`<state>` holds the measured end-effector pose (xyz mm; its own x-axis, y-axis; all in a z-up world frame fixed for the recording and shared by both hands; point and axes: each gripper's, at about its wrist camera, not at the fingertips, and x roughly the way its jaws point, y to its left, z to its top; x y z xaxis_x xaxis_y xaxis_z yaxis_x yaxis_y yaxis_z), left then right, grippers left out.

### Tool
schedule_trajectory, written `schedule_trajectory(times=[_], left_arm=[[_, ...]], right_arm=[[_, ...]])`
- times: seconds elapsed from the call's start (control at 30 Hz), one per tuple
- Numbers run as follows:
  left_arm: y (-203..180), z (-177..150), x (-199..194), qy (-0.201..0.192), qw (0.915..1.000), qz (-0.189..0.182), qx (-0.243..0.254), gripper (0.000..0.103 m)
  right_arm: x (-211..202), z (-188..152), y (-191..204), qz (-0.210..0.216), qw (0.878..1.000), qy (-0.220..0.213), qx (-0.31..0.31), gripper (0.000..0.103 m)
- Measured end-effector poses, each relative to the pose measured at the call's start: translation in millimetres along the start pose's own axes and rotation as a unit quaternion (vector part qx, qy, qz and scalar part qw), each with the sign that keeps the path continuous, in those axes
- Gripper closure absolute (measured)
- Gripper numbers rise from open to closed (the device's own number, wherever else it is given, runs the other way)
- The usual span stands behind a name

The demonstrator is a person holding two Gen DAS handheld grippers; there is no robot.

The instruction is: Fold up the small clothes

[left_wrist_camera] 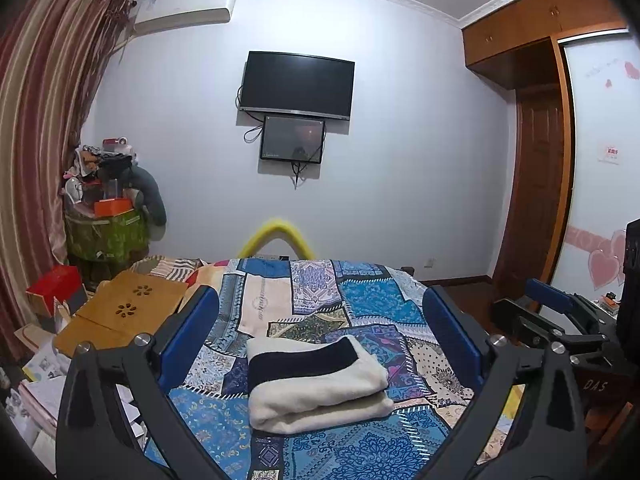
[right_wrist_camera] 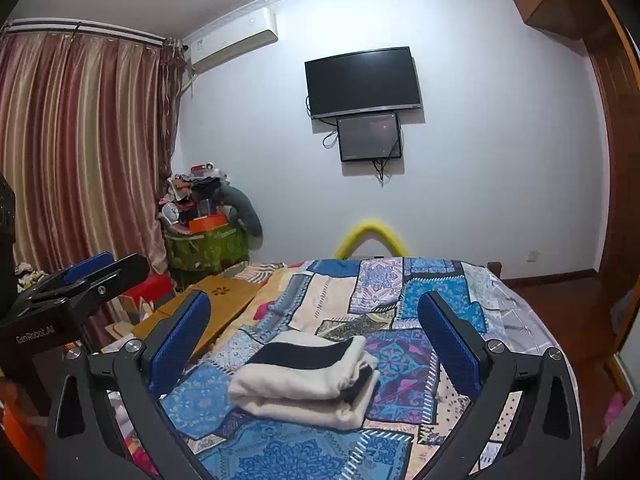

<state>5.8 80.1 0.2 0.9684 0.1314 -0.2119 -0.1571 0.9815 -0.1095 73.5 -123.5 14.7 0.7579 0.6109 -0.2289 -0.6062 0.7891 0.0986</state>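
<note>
A cream garment with a dark navy band [left_wrist_camera: 316,384] lies folded in a thick stack on the patchwork bedspread [left_wrist_camera: 360,300]. My left gripper [left_wrist_camera: 320,332] hovers just short of it, jaws wide open, blue pads to either side and nothing between them. In the right wrist view the same folded garment [right_wrist_camera: 304,380] rests in front of my right gripper [right_wrist_camera: 316,336], which is also wide open and empty. The right gripper's body [left_wrist_camera: 560,320] shows at the right edge of the left wrist view; the left gripper's body [right_wrist_camera: 80,284] shows at the left of the right wrist view.
A wooden lap desk [left_wrist_camera: 128,308] lies on the bed's left side, with red boxes and papers [left_wrist_camera: 52,292] beyond it. A heaped green bin [left_wrist_camera: 108,224] stands in the corner by striped curtains. A yellow foam arch [left_wrist_camera: 276,236] sits past the bed's far end. A wooden wardrobe [left_wrist_camera: 540,184] stands right.
</note>
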Motion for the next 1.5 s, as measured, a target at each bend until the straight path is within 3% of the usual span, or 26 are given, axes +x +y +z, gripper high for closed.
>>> schedule_trajectory(times=[1.5], left_arm=[[-16, -5, 10, 0.021, 0.9995, -0.017, 0.018, 0.000]], right_arm=[[-3, 7, -6, -0.008, 1.000, 0.007, 0.000, 0.000]])
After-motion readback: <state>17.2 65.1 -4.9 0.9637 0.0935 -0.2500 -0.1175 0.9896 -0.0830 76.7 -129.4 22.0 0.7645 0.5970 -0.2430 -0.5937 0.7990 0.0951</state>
